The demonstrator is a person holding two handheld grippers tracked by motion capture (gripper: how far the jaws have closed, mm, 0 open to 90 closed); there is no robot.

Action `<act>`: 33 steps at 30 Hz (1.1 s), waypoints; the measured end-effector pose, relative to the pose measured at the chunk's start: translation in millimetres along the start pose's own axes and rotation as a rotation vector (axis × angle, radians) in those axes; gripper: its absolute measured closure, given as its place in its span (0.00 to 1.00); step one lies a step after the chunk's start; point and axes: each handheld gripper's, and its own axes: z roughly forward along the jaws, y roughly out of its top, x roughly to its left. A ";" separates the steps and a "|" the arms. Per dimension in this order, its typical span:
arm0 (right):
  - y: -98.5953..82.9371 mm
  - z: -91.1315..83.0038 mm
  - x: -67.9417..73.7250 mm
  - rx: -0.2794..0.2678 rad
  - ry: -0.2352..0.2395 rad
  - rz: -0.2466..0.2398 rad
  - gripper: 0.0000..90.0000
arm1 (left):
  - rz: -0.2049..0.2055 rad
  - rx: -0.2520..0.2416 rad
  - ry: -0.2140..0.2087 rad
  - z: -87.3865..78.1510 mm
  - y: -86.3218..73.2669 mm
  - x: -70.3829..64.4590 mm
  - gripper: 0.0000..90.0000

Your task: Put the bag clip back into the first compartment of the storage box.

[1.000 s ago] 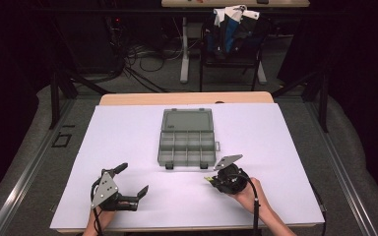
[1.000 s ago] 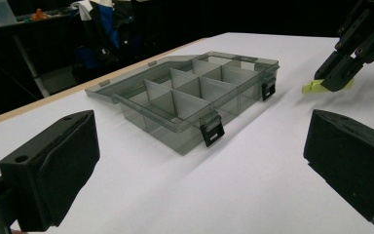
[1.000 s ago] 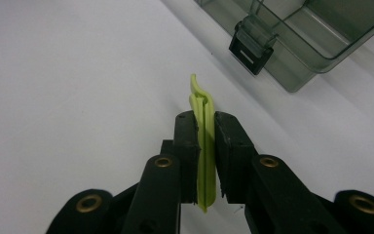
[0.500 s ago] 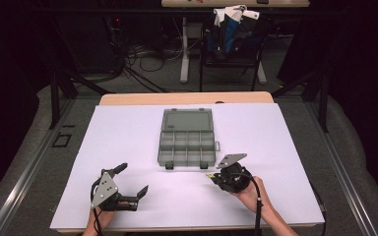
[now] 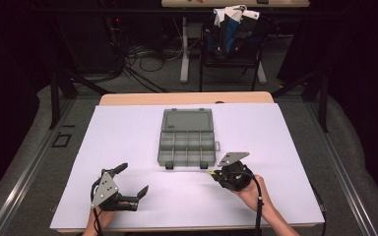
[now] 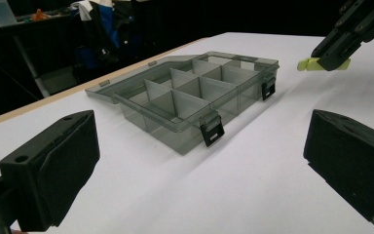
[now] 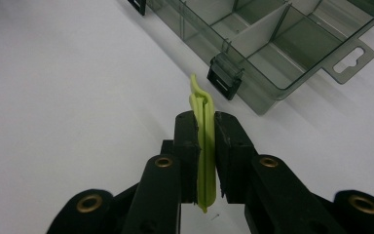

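A smoky clear compartment box [image 5: 186, 140] lies with its lid folded back at the middle of the white table; its dividers show in the left gripper view [image 6: 190, 97] and the right gripper view [image 7: 272, 44]. My right gripper [image 5: 212, 173] hovers just off the box's front right corner, shut on a thin yellow-green plastic piece [image 7: 202, 102]. That piece pokes out past the pads towards a black latch. From the left gripper view, the right gripper [image 6: 343, 51] and the green piece [image 6: 308, 64] appear at the upper right. My left gripper [image 5: 134, 178] rests at the front left, open and holding nothing [image 6: 202, 165].
The white table cover [image 5: 285, 132] has bare room on both sides of the box. A wooden table edge [image 5: 128, 98] runs along the back. Beyond it are a chair with blue and white cloth [image 5: 234, 24], cables and dark floor.
The right gripper has edged slightly to the right with the green piece still in it. The left gripper and the box have not moved.
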 end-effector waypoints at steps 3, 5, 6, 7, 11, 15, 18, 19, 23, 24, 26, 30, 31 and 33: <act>0.9 -0.9 0.2 -0.006 -0.006 -0.001 0.89 | -0.001 0.001 0.000 -0.2 -0.1 -0.2 0.00; 1.1 -1.4 0.2 -0.008 -0.009 0.000 0.89 | -0.001 0.001 0.000 -0.3 -0.1 -0.3 0.00; 1.0 -1.5 0.2 -0.010 -0.009 -0.002 0.89 | -0.001 0.001 0.000 -0.3 -0.1 -0.4 0.00; 1.0 -1.9 0.3 -0.010 -0.013 -0.001 0.89 | -0.001 0.001 0.000 -0.1 -0.1 -0.5 0.00; 1.4 -4.3 -0.8 -0.018 -0.016 -0.001 0.89 | 0.001 0.003 0.000 0.3 0.0 -0.8 0.00; 2.5 -5.8 -2.2 -0.022 -0.023 -0.003 0.89 | -0.001 0.004 0.001 0.6 0.0 -0.9 0.00; 4.3 -5.9 -2.6 -0.027 -0.024 -0.006 0.89 | 0.000 0.004 0.001 0.4 -0.1 -0.7 0.00; 5.1 -6.1 -2.8 -0.028 -0.027 -0.007 0.89 | 0.000 0.004 0.001 0.4 -0.1 -0.6 0.00; 8.5 -6.3 -3.3 -0.035 -0.030 -0.010 0.89 | 0.000 0.003 0.000 0.2 0.0 -0.6 0.00; 9.1 -6.2 -3.4 -0.037 -0.031 -0.011 0.89 | 0.000 0.004 0.000 0.2 -0.1 -0.5 0.00; 10.4 -5.8 -3.5 -0.038 -0.028 -0.011 0.89 | 0.000 0.003 0.000 0.2 -0.1 -0.5 0.00; 12.7 -4.6 -4.2 -0.040 -0.032 -0.011 0.89 | 0.000 0.003 0.000 0.1 -0.1 -0.5 0.00; 13.4 -4.4 -4.6 -0.040 -0.030 -0.013 0.89 | 0.000 0.002 0.000 0.1 -0.1 -0.6 0.00; 14.9 -4.2 -5.1 -0.042 -0.030 -0.017 0.89 | -0.001 0.002 0.000 0.1 -0.1 -0.7 0.00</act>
